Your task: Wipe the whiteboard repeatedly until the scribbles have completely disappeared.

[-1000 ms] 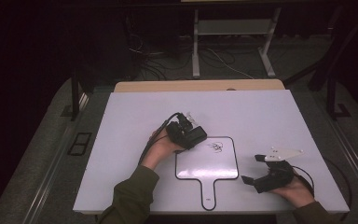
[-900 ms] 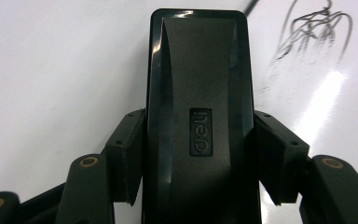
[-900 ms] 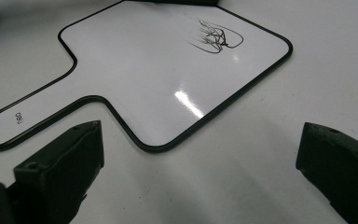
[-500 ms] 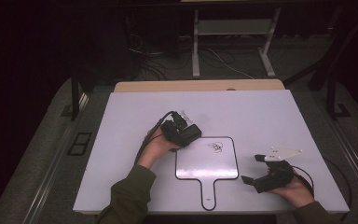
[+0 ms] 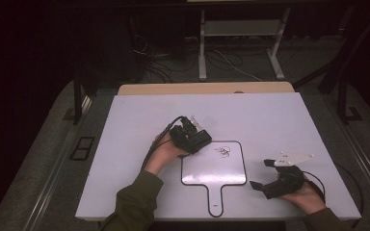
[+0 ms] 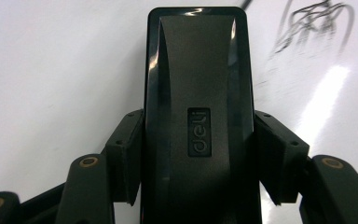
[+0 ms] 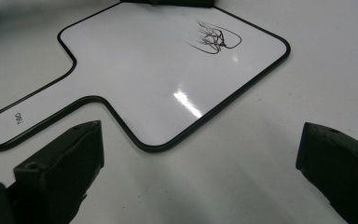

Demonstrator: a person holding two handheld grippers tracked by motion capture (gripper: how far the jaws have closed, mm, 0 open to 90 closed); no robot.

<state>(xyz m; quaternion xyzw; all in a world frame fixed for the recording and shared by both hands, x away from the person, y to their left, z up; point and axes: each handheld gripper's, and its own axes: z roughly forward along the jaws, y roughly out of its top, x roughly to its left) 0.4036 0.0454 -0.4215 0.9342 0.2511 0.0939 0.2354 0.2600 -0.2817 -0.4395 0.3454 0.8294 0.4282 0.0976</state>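
Note:
A small white paddle-shaped whiteboard [image 5: 214,171] with a black rim lies on the table, handle toward me. A black scribble [image 5: 222,151] marks its far corner. My left gripper [image 5: 196,138] sits at the board's far left corner, shut on a black eraser [image 6: 198,116] labelled "deli". In the left gripper view the eraser's front end lies just short of the scribble [image 6: 312,23]. My right gripper [image 5: 262,174] rests on the table to the right of the board. Its jaws stand wide open with nothing between them, facing the whiteboard [image 7: 144,70] and the scribble [image 7: 213,38].
The whiteboard lies on a large white tabletop [image 5: 279,120] with a wooden strip along its far edge. Beyond it are a dark floor, cables and metal stand legs [image 5: 202,53]. A cable trails from each gripper.

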